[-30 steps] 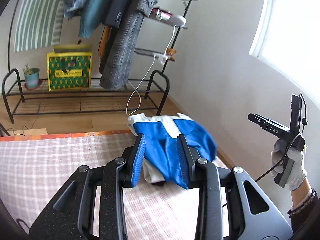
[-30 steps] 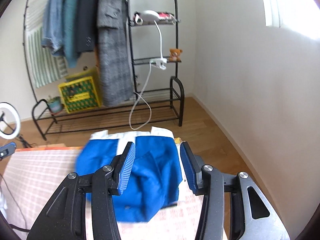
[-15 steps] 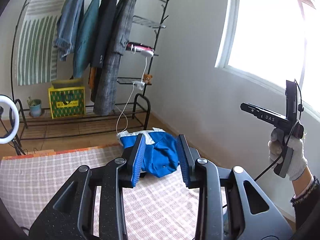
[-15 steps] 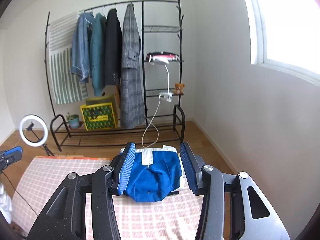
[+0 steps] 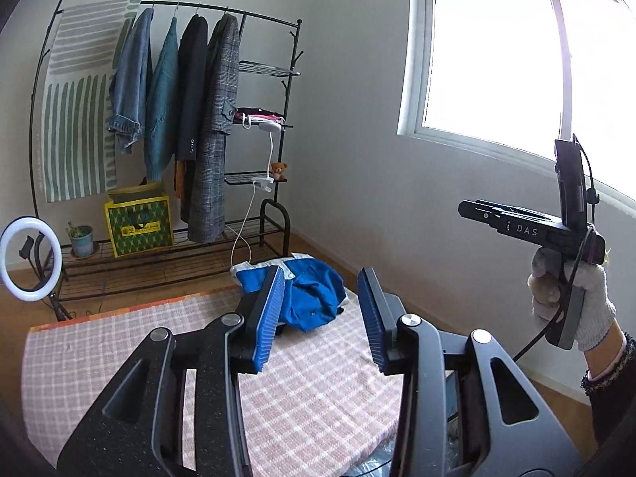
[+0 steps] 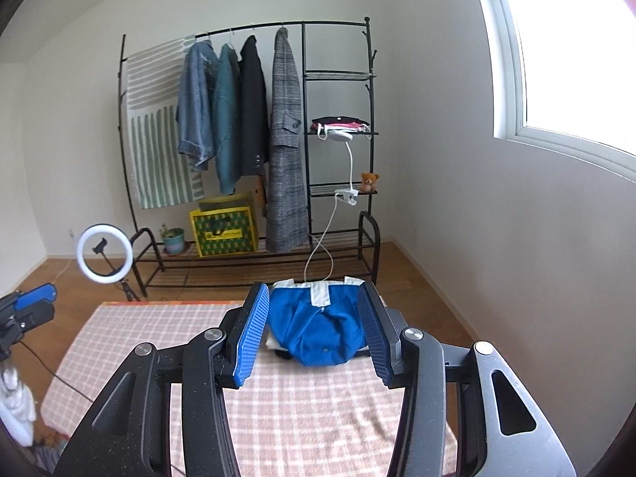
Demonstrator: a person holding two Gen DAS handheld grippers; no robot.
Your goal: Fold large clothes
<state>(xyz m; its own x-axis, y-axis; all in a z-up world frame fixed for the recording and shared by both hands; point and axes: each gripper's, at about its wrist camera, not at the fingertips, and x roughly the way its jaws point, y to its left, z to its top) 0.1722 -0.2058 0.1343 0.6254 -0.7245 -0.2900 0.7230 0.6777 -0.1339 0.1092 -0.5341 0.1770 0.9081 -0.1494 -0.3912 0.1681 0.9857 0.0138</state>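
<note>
White walls, bright window (image 5: 493, 55), wooden floor (image 6: 417, 274), black clothes rack (image 6: 246, 151).

Against the far wall we see a black clothes rack (image 6: 246, 31) hung with coats, a yellow box (image 6: 222, 232) and potted plant (image 6: 173, 239) beneath, a ring light (image 6: 104, 255) left, a window (image 5: 493, 55) right.

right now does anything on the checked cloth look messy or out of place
The blue and white garment sits bunched at the far edge of the checked cloth, its lower edge rounded and rumpled rather than squared flat, with something dark peeking out beneath it. Neither gripper holds it. Nothing looks spilled or damaged.
</note>
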